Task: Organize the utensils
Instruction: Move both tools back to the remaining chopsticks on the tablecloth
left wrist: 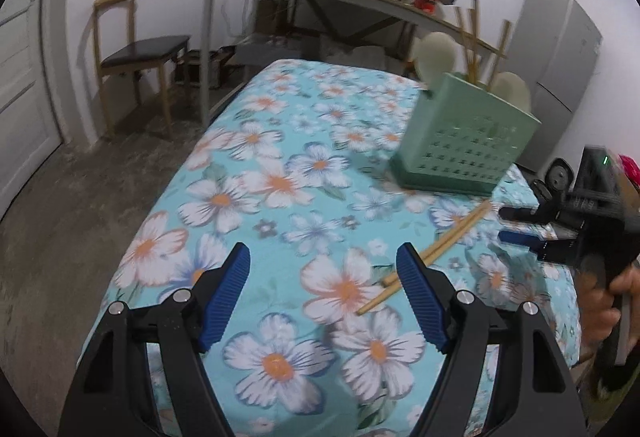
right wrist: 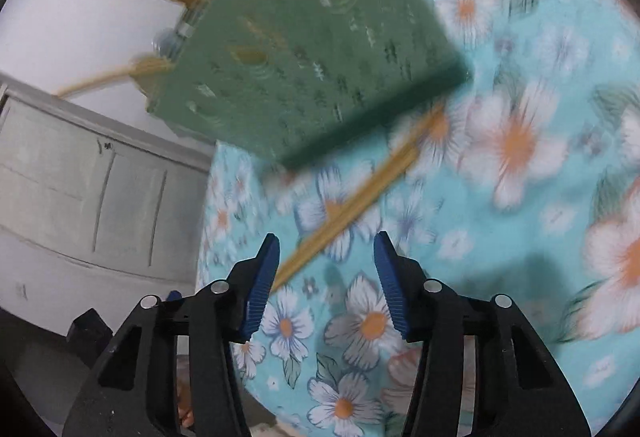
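Tablecloth [left wrist: 280,165], floral and turquoise, is seen covering the table. At two o'clock in the left wrist view a green holder [left wrist: 464,145] stands, already loaded with chopsticks and pale spoons [left wrist: 436,53]. One pair of chopsticks [left wrist: 424,257] is left lying flat, at four o'clock from centre, running diagonally towards the holder's base. The task is judged mostly done, with this pair outstanding. The left gripper [left wrist: 324,257] is held released and empty. The right gripper [right wrist: 326,249] is parted around the chopsticks' near end, nothing yet pinched.
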Demonstrator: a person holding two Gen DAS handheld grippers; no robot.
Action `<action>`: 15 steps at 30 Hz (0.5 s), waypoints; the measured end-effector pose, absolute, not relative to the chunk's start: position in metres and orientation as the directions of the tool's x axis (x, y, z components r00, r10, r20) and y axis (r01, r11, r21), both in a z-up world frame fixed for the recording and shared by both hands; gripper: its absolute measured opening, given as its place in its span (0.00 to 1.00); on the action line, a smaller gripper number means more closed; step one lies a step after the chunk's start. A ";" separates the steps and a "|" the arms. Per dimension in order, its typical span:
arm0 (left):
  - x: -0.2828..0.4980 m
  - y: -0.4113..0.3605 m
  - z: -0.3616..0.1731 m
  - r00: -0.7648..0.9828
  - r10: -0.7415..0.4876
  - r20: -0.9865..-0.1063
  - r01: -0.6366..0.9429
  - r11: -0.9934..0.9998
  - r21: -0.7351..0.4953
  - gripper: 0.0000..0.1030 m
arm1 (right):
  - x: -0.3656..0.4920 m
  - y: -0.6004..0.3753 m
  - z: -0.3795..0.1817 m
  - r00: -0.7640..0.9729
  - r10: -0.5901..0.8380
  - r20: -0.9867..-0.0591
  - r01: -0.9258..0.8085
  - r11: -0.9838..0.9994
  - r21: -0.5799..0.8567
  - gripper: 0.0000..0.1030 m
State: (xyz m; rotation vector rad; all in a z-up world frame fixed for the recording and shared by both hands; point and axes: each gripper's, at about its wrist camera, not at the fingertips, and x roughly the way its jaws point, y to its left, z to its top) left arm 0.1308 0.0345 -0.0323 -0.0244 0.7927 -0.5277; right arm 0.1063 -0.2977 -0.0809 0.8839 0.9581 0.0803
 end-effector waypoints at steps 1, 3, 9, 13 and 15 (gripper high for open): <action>0.132 0.038 -0.032 0.583 -0.458 -0.672 0.433 0.874 -0.220 0.71 | 0.111 -0.293 -0.087 0.586 0.428 -0.688 0.324 0.654 0.683 0.46; 0.132 0.047 -0.032 0.592 -0.452 -0.667 0.413 0.881 -0.230 0.71 | 0.119 -0.289 -0.095 0.573 0.428 -0.699 0.354 0.639 0.683 0.44; 0.134 0.064 -0.035 0.594 -0.448 -0.668 0.379 0.888 -0.259 0.71 | 0.131 -0.277 -0.100 0.590 0.375 -0.715 0.401 0.633 0.662 0.39; 0.134 0.067 -0.035 0.592 -0.459 -0.662 0.381 0.884 -0.272 0.71 | 0.136 -0.273 -0.103 0.598 0.337 -0.727 0.425 0.637 0.644 0.31; 0.133 0.067 -0.034 0.593 -0.465 -0.657 0.387 0.880 -0.274 0.71 | 0.136 -0.272 -0.106 0.603 0.319 -0.731 0.439 0.632 0.639 0.26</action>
